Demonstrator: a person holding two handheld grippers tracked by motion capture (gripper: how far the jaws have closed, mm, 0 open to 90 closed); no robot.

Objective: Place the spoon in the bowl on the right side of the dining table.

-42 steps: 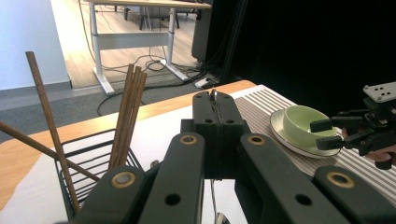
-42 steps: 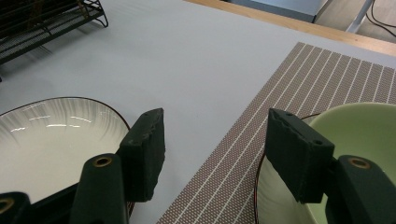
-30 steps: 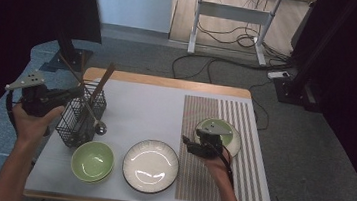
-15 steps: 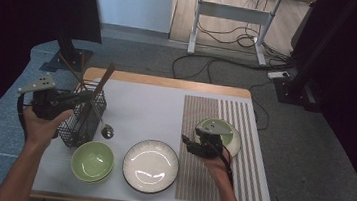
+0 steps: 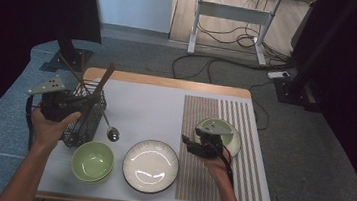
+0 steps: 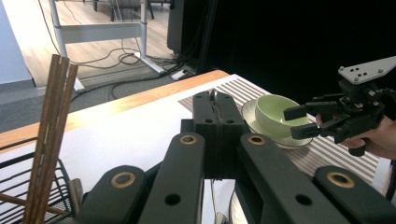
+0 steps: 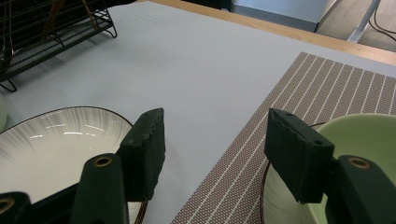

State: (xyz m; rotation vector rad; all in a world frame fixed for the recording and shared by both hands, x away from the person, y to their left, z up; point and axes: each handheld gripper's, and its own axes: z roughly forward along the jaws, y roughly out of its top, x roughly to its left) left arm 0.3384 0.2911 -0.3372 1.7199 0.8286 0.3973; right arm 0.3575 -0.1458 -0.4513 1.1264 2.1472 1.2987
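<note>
- Beside the wire cutlery basket (image 5: 83,120), the left gripper (image 5: 78,106) has its jaws pressed together on the thin handle of a metal spoon (image 5: 112,134); the spoon's bowl hangs low just off the basket's right side, close over the table (image 5: 146,102).
- Wooden chopsticks (image 6: 51,126) stand leaning in the basket.
- Right of the basket, at the table's front, sit a stack of green bowls (image 5: 92,161) and a white plate (image 5: 151,165), both bare.
- Farther right of the basket, on the striped placemat (image 5: 243,137), a green bowl (image 5: 216,127) rests on a saucer (image 5: 235,141).
- The right gripper (image 7: 212,149) hovers at the mat's near edge, jaws spread wide and holding nothing.
- My reading: the place setting is partly laid; the bowl is set, the spoon is lifted out but not yet placed, and chopsticks remain in the basket.
</note>
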